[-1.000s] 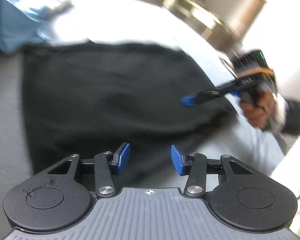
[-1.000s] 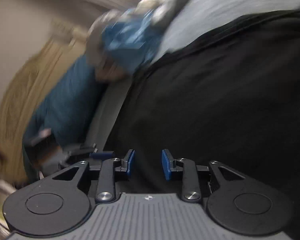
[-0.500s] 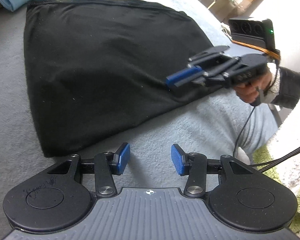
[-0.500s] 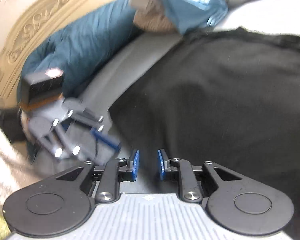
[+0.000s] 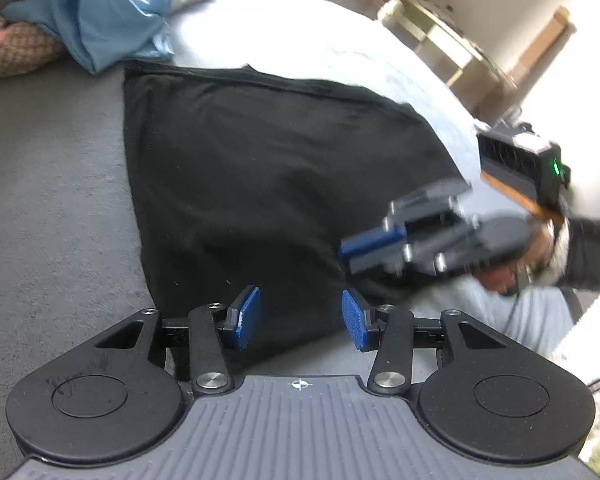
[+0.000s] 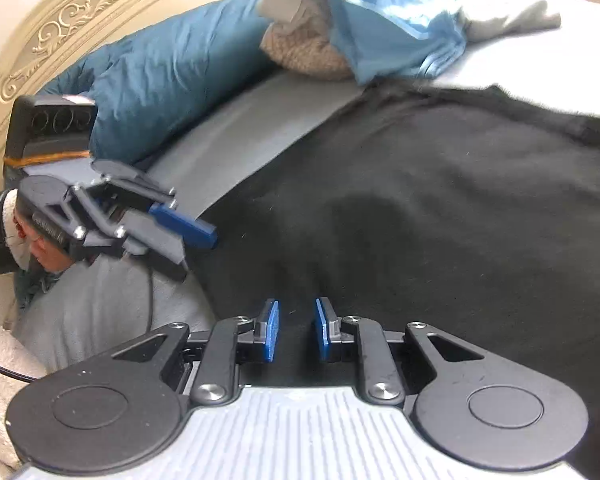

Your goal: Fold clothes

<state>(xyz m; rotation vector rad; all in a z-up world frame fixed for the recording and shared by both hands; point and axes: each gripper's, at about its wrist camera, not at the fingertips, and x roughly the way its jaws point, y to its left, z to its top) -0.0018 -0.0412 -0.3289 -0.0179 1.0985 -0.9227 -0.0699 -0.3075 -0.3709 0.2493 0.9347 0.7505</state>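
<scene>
A black garment (image 5: 268, 184) lies spread flat on the grey bed cover (image 5: 48, 200). My left gripper (image 5: 300, 318) is open just above the garment's near hem, with nothing between its blue pads. Held in a hand, my right gripper (image 5: 356, 254) hovers at the garment's right edge. In the right wrist view the black garment (image 6: 440, 208) fills the middle and right. There my right gripper (image 6: 296, 330) stands narrowly open over the cloth and holds nothing. My left gripper (image 6: 188, 240) shows at the cloth's left edge, its jaws apart.
A light blue garment (image 5: 100, 20) and a beige knitted piece (image 5: 12, 52) are heaped at the far side of the bed. A teal duvet (image 6: 168, 76) lies against an ornate headboard (image 6: 72, 24). A low shelf unit (image 5: 440, 40) stands beyond the bed.
The left gripper has moved forward, so its pads now sit over the garment's near hem instead of the bare cover. The right gripper's gap stays narrower than a second ago.
</scene>
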